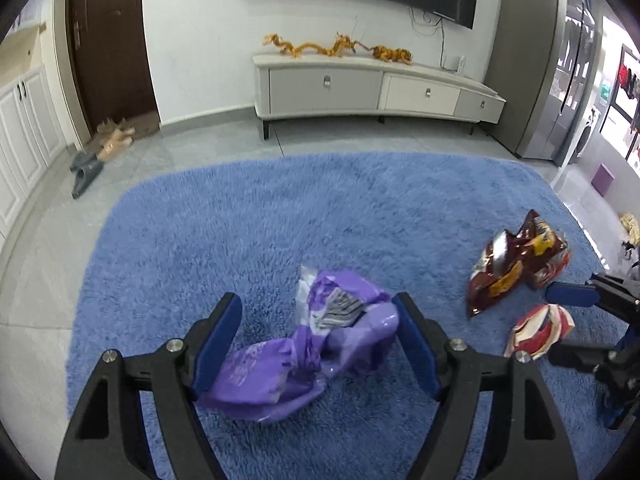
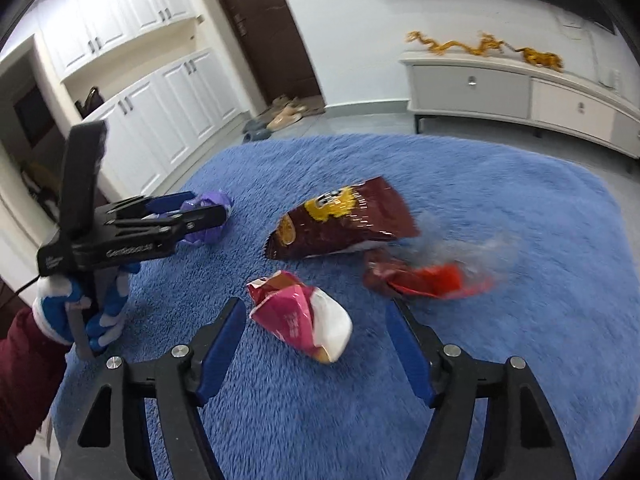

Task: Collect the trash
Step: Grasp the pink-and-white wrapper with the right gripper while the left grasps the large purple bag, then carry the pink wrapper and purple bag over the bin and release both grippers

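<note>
On the blue rug, both grippers gape: left gripper straddles a purple wrapper, right gripper nears a pink wrapper; nothing collected yet.

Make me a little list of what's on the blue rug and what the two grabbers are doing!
floor: blue rug
trash: purple wrapper; brown chip bag; pink and white wrapper; red wrapper, blurry
left gripper: open, fingers on either side of the purple wrapper
right gripper: open, pink and white wrapper just ahead of it
</note>
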A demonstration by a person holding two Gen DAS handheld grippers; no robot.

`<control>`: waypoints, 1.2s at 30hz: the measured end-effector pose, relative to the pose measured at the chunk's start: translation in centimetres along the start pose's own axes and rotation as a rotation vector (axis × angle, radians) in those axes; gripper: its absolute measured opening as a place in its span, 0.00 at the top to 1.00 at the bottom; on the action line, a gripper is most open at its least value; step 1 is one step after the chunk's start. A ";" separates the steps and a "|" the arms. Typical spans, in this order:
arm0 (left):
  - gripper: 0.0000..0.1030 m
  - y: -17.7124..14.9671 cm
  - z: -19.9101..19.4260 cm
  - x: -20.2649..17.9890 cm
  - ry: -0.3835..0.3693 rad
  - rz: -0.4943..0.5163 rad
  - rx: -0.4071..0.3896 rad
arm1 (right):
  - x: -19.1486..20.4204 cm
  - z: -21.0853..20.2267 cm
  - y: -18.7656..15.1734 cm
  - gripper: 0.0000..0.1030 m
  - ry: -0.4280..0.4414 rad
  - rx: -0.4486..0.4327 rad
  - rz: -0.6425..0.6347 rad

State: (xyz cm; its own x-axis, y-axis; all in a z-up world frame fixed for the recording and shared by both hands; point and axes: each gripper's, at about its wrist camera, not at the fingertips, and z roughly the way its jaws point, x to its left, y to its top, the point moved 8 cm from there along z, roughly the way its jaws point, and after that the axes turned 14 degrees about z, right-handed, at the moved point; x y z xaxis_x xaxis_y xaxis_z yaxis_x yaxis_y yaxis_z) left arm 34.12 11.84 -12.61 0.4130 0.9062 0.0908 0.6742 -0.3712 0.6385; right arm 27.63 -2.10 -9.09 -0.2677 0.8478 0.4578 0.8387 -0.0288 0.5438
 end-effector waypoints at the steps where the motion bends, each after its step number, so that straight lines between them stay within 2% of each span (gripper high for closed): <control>1: 0.26 -0.2 0.2 0.1 -0.012 -0.010 0.006 | 0.2 0.5 -0.1 0.32 -0.003 0.011 -0.015; 2: 0.27 -0.3 0.3 0.2 -0.020 -0.018 0.008 | 0.4 0.8 -0.3 0.33 -0.004 0.020 -0.026; 4: 0.34 -0.4 0.2 0.3 -0.023 -0.033 0.003 | 0.7 1.2 -0.6 0.50 -0.014 0.029 -0.050; 5: 0.45 -0.5 0.1 0.3 -0.031 -0.035 0.007 | 1.1 1.4 -0.7 0.53 -0.009 0.032 -0.059; 6: 0.50 -0.6 0.1 0.2 -0.032 -0.034 0.013 | 1.3 1.3 -0.8 0.55 -0.005 0.032 -0.065; 10: 0.57 -1.3 -1.0 -0.5 -0.029 -0.018 0.000 | 1.7 1.0 -1.6 0.59 -0.013 0.025 -0.088; 19: 0.58 -3.4 -6.9 -4.8 -0.033 -0.009 -0.059 | 1.9 -3.3 -4.4 0.59 0.002 -0.016 -0.044; 26: 0.58 -3.7 -12.5 -9.9 -0.038 0.030 -0.119 | 1.7 -10.1 -6.4 0.59 0.004 -0.101 0.008; 32: 0.58 -2.7 -17.5 -14.5 0.031 0.055 -0.176 | 0.7 -16.9 -7.4 0.59 -0.021 -0.204 0.045; 36: 0.58 -2.3 -20.3 -18.5 0.082 0.108 -0.213 | -1.0 -20.9 -8.5 0.59 -0.052 -0.264 0.078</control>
State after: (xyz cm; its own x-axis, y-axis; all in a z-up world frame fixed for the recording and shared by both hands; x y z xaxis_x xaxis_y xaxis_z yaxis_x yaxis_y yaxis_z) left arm 12.50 0.04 -0.18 0.4188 0.8801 0.2236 0.4806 -0.4238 0.7678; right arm 10.84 -13.74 0.49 -0.1765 0.8637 0.4721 0.7017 -0.2260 0.6757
